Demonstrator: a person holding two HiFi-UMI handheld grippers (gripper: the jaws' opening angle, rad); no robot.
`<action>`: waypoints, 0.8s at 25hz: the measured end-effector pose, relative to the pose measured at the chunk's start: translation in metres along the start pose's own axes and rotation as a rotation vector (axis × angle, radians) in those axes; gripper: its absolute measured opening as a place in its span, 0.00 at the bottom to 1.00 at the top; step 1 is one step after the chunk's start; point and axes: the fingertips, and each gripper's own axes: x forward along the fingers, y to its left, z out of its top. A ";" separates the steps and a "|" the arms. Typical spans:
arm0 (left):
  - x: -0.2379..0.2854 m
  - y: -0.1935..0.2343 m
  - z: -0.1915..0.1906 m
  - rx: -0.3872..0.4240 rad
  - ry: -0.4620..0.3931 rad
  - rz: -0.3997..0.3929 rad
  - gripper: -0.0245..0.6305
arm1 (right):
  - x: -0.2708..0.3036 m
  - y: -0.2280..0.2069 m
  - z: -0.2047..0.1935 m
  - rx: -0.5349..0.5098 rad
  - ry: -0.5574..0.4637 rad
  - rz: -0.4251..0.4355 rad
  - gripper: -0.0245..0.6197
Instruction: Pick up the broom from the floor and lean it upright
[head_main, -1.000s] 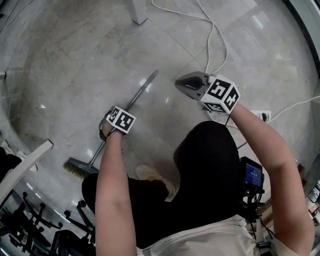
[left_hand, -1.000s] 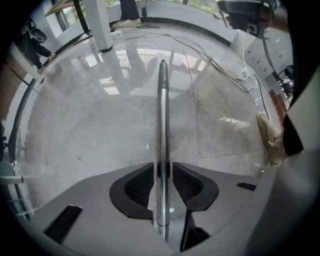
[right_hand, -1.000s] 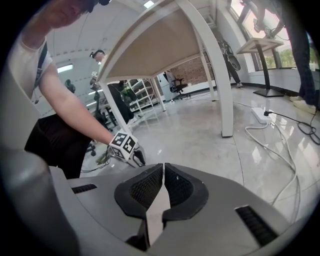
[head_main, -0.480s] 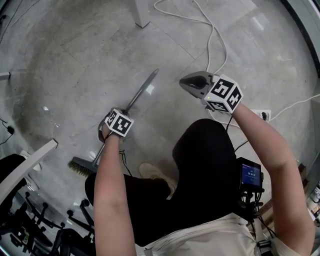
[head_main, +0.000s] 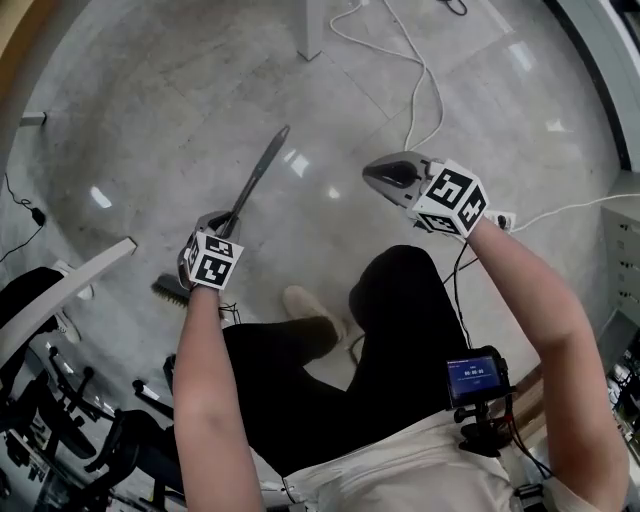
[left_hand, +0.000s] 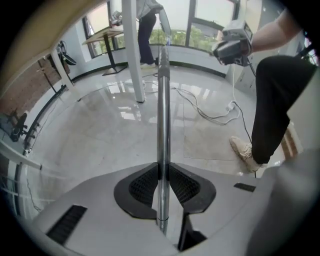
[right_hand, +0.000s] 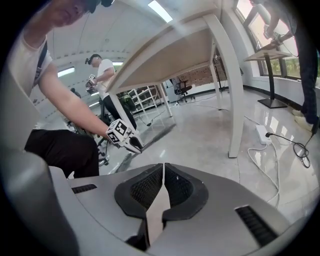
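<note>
The broom has a slim metal handle (head_main: 258, 175) and a dark brush head (head_main: 170, 288) low by the floor at the left. My left gripper (head_main: 208, 232) is shut on the handle near the brush end, and the far end of the handle is tilted up. In the left gripper view the handle (left_hand: 162, 100) runs straight up between the pads of the left gripper (left_hand: 162, 172), which press on it from both sides. My right gripper (head_main: 385, 172) hangs to the right of the handle, apart from it. Seen in its own view, the right gripper (right_hand: 163, 175) is shut with nothing in it.
A white table leg (head_main: 310, 30) stands at the top. White cables (head_main: 425, 80) run across the floor to a power strip (head_main: 503, 218). Chair bases (head_main: 60, 420) crowd the lower left. The person's shoe (head_main: 305, 303) rests beside the brush head.
The left gripper has risen with the broom handle in it, and the handle's far end has left the floor. The right gripper has risen too, still shut.
</note>
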 end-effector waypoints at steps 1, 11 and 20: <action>-0.017 0.003 -0.002 -0.012 -0.018 0.016 0.15 | -0.005 0.006 0.009 0.001 0.006 0.005 0.07; -0.178 0.022 -0.036 -0.190 -0.187 0.227 0.15 | -0.028 0.084 0.098 -0.059 0.052 0.135 0.07; -0.254 0.034 -0.048 -0.669 -0.345 0.506 0.15 | -0.023 0.141 0.171 -0.181 0.074 0.266 0.07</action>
